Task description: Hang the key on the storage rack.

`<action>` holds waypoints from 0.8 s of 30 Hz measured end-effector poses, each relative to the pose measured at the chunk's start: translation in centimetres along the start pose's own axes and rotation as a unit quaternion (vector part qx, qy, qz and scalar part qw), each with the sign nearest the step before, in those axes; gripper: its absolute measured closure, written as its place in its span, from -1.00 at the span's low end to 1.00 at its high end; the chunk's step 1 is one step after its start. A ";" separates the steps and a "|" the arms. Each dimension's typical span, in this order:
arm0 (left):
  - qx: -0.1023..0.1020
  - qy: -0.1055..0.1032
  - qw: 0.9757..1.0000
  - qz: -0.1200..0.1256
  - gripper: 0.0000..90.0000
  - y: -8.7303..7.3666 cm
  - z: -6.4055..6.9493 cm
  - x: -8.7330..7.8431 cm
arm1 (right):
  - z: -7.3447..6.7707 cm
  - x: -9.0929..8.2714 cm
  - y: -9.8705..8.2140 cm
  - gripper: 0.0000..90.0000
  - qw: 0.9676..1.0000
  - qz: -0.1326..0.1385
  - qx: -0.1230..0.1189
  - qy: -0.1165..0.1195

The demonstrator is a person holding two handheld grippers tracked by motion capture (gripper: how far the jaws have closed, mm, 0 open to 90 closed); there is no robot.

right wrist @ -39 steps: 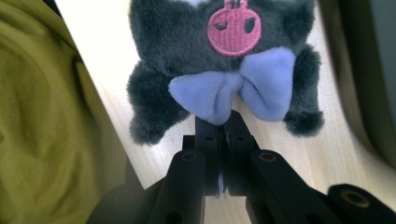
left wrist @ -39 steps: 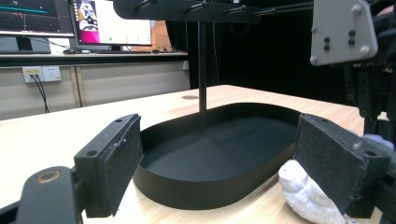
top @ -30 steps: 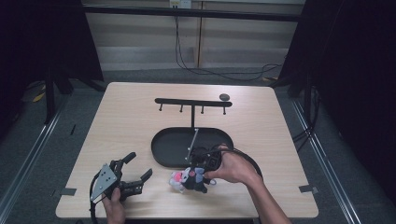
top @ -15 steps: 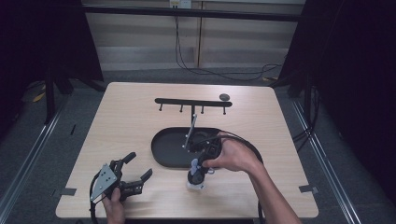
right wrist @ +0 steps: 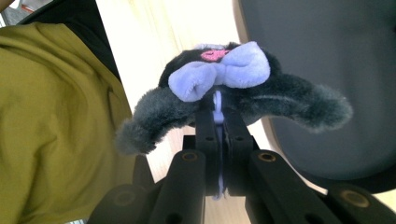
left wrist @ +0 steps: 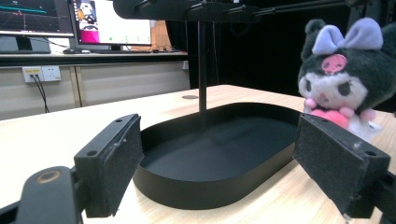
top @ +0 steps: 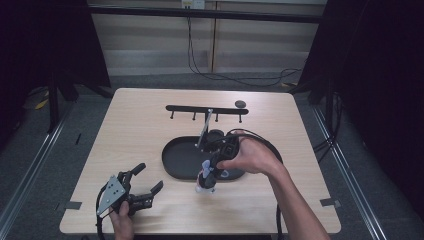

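Left gripper (top: 134,192) rests low at the near left of the tabletop (top: 135,130), jaws wide apart, nothing between them. Just right of centre, the right gripper (top: 207,181) points down, jaws pressed together on a white loop at the top of the plush toy (top: 205,186); the toy hangs upright beside the near rim of the black oval tray (top: 175,160). Toy has dark fur and a lilac bow (right wrist: 219,70). Beyond, a black hook stand (top: 207,110) rises from the tray.
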State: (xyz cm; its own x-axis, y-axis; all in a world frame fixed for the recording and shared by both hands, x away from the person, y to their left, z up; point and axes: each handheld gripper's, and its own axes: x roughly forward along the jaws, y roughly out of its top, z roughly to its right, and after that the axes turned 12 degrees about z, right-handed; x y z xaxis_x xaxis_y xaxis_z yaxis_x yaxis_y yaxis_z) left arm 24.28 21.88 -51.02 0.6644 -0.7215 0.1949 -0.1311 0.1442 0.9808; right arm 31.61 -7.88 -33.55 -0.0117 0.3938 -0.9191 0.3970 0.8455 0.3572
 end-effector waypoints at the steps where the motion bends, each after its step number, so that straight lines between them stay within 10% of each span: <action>1: -0.001 0.000 1.000 0.000 -0.66 0.0 0.0 0.0 | 0.1 -0.1 0.1 0.94 1.000 0.000 -0.001 -0.003; 24: -0.001 0.000 1.000 0.000 -0.66 0.0 0.0 0.0 | 2.2 -3.1 4.0 0.94 1.000 0.003 -0.026 -0.011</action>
State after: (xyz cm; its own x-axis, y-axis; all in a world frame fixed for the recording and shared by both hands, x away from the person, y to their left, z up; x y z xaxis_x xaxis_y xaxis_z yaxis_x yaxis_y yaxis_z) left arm 24.28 21.87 -51.03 0.6649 -0.7210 0.1953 -0.1299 0.1459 0.9807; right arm 35.27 -6.50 -29.67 0.0107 0.3922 -0.9198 0.3493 0.8604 0.3710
